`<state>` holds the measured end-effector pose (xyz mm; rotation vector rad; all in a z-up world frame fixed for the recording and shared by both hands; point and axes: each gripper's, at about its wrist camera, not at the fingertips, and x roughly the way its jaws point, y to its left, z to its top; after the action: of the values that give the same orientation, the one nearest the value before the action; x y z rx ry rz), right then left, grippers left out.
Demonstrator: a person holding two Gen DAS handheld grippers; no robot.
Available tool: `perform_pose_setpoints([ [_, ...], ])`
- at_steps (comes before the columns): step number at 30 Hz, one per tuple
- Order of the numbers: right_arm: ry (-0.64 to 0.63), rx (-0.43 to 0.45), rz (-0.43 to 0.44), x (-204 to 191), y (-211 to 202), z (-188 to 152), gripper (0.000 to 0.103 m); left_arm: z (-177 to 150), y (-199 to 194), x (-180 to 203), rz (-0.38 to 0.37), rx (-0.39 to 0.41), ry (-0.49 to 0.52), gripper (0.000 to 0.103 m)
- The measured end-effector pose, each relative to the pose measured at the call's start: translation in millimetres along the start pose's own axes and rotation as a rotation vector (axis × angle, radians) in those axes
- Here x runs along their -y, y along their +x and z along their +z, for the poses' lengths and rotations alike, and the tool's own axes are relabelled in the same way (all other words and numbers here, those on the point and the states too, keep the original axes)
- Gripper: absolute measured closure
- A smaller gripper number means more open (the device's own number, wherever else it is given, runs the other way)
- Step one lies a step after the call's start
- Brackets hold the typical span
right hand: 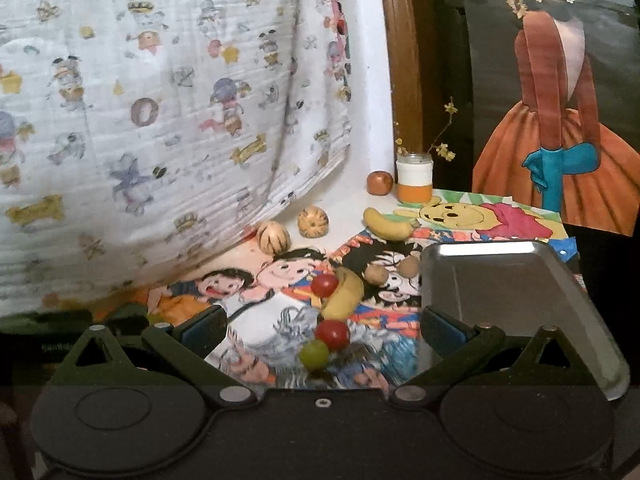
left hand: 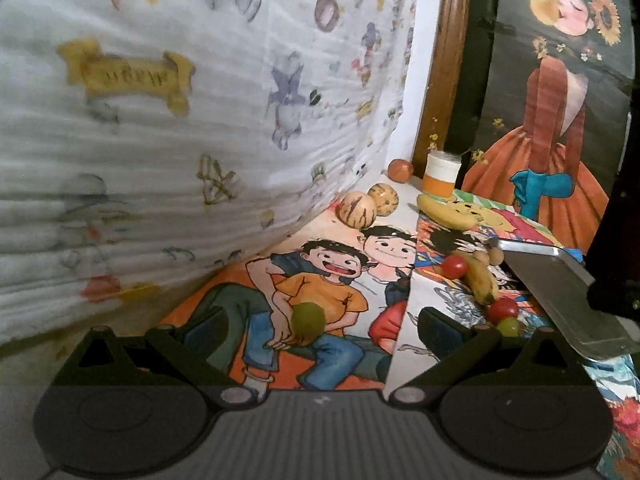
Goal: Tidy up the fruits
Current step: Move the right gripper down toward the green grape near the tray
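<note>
From the left wrist view, the left gripper (left hand: 320,330) has its jaws spread wide with nothing between them, and a round green fruit (left hand: 307,318) lies on the cartoon-printed paper mat (left hand: 224,300) just ahead of the gap, a little left of its centre line. Being round, it offers no long axis to line up with. Further right, past the right finger, a small curved yellow banana (left hand: 478,276) runs lengthwise away from the camera, with a red cherry tomato (left hand: 454,267) at its far end, a second red tomato (left hand: 502,309) and a pale green grape (left hand: 508,326) at its near end. The shiny rectangular metal tray (left hand: 560,280) sits right of that cluster, tilted in this view. From the right wrist view, the right gripper (right hand: 320,330) is likewise wide open and empty. The near tomato and the grape lie directly between its fingertips on the mat, the banana just beyond with its long axis pointing ahead and slightly right. The tray is immediately right, empty, its near corner behind the right finger. I judge each gripper best placed for the fruit in front of it, the right one closer to the tray.
</note>
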<state>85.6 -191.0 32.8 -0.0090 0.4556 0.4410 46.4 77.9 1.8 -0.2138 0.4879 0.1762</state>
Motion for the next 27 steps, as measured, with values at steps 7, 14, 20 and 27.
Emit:
perform_pose_setpoints([
  [7,-0.023,-0.087,-0.042,-7,41,-12,0.002,-2,30,-5,-0.006,-0.061,-0.033,0.000],
  [14,-0.014,-0.170,-0.050,-12,73,-21,0.015,-1,47,-1,-0.015,-0.086,-0.024,0.005],
  [20,-0.015,-0.207,-0.063,-17,86,-25,0.027,-3,51,5,-0.033,-0.084,0.001,0.012],
  [27,0.011,-0.222,-0.063,-16,91,-26,0.041,-3,53,5,-0.022,-0.072,-0.003,0.022],
])
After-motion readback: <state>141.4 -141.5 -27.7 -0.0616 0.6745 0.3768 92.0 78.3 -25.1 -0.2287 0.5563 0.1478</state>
